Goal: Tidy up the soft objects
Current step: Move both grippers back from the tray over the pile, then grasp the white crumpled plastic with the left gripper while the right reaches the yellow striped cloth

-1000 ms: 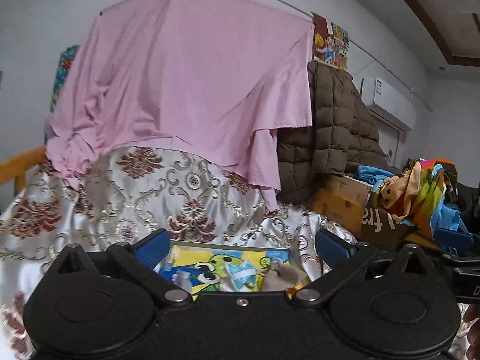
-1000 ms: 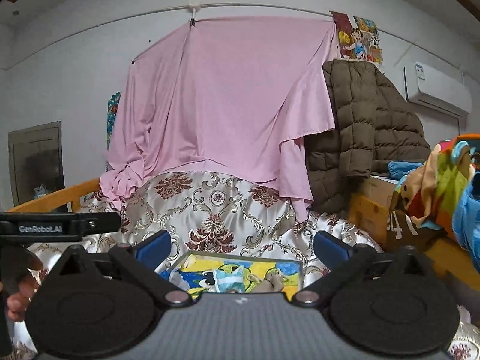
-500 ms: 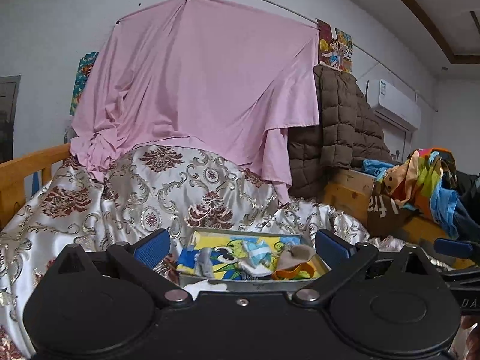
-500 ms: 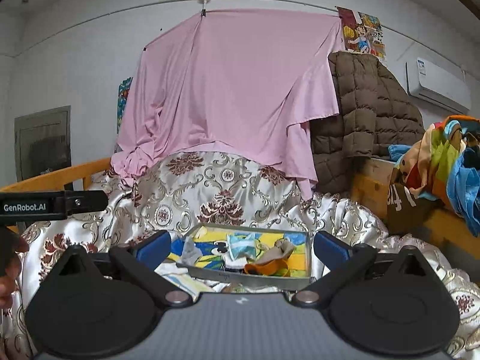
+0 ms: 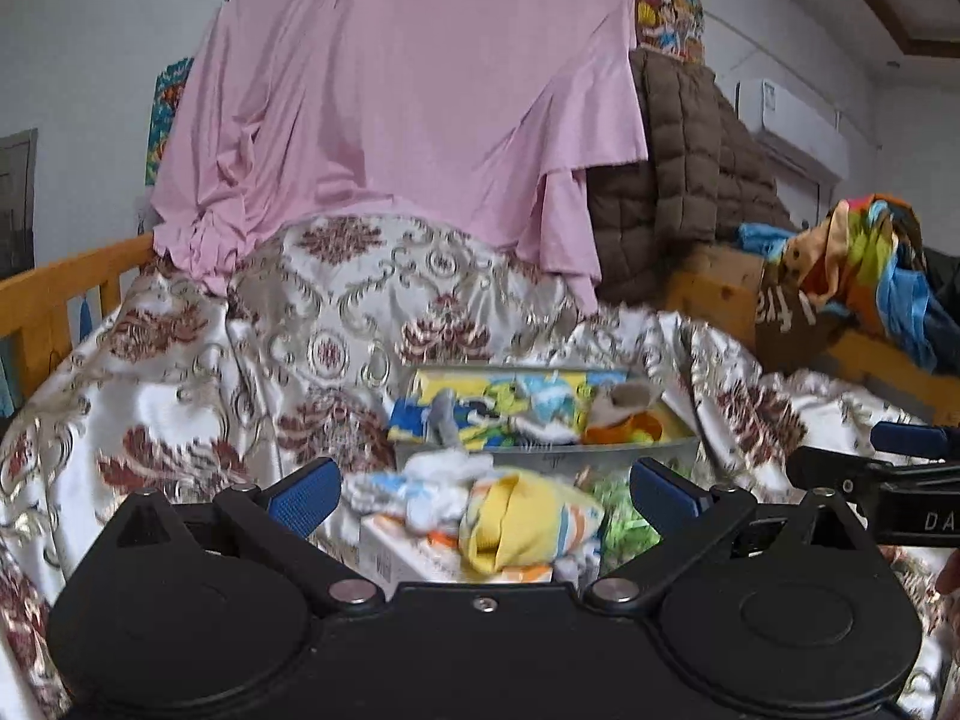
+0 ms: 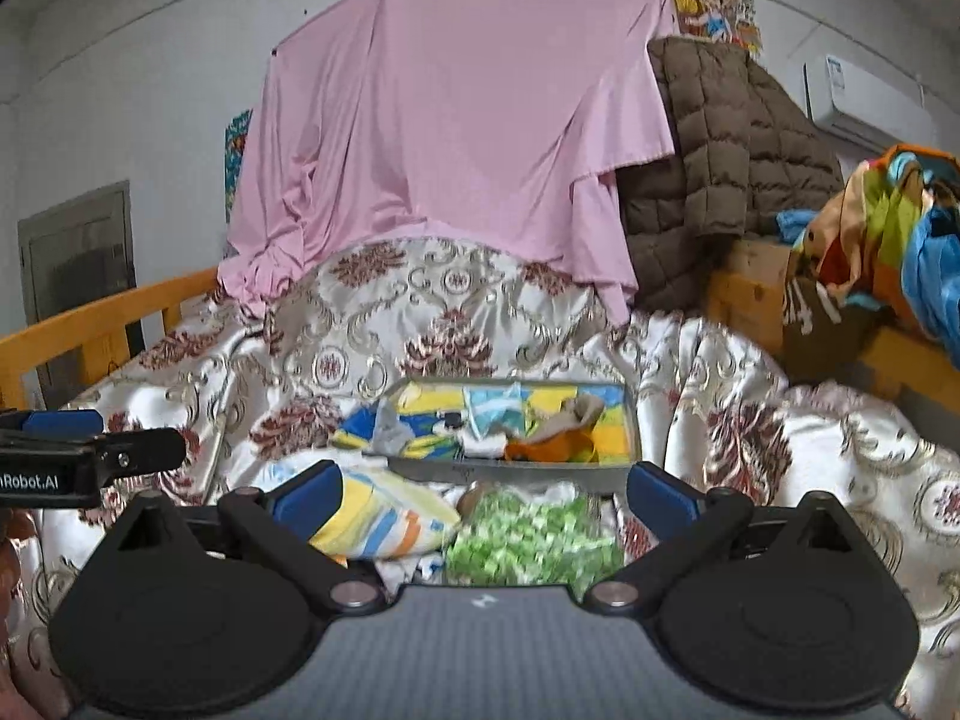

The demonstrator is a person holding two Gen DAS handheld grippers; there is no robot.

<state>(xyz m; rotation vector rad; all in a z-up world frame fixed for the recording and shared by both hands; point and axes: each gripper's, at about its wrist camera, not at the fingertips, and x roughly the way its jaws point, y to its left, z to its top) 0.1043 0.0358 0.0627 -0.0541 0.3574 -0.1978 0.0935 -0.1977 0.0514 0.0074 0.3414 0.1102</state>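
A grey tray with a cartoon-print lining lies on the bed, holding several small soft items: a blue-striped sock, an orange piece, a grey sock. In front of it lie a yellow striped cloth and a green patterned cloth. The left wrist view shows the tray, the yellow cloth and white socks. My left gripper and right gripper both stand open above this pile, holding nothing.
A satin floral bedspread covers the bed. A pink sheet hangs behind, a brown padded jacket to its right. Colourful clothes pile on a wooden frame at right. A wooden rail runs along the left.
Both views have tilted downward and drawn back. The tray now shows fully, and the yellow and green cloths in front of it have come into sight. Both grippers stay open.
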